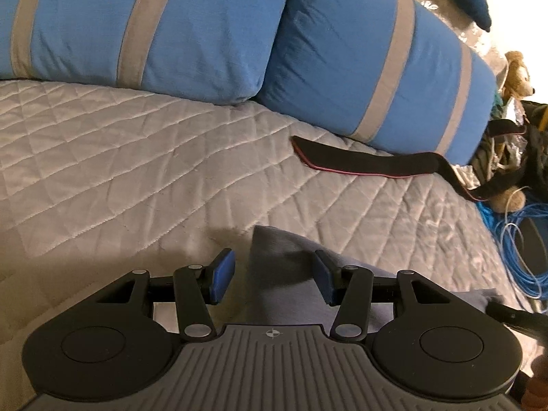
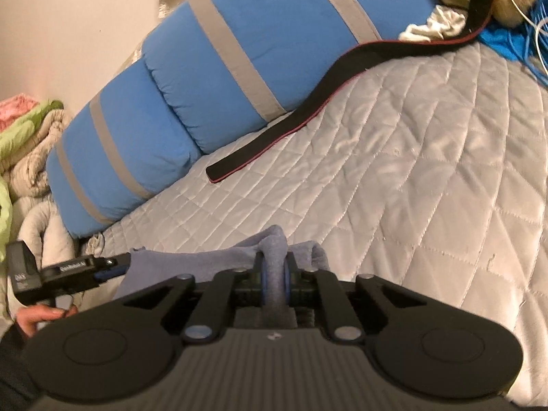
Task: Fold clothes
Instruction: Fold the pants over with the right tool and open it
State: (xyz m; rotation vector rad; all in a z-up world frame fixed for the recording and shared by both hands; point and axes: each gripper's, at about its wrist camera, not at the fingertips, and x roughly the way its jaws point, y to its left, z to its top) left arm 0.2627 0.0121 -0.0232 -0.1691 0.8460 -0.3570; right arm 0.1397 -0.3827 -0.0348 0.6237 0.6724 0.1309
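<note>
A grey-blue garment (image 1: 284, 274) lies on the quilted grey bedspread (image 1: 120, 178). In the left wrist view my left gripper (image 1: 272, 275) is open, its blue pads on either side of a raised corner of the cloth without touching it. In the right wrist view my right gripper (image 2: 273, 274) is shut on a bunched fold of the same garment (image 2: 274, 243), which spreads left toward the left gripper (image 2: 113, 267), seen from the side at the cloth's edge.
Two blue pillows with grey stripes (image 1: 191, 27) (image 2: 239, 61) lie along the far side of the bed. A black strap with red trim (image 1: 370, 162) (image 2: 308, 116) lies on the bedspread before them. Blue cable (image 1: 517, 253), a teddy bear (image 1: 517, 75) and clutter sit at the right edge; bedding (image 2: 24, 144) is heaped at left.
</note>
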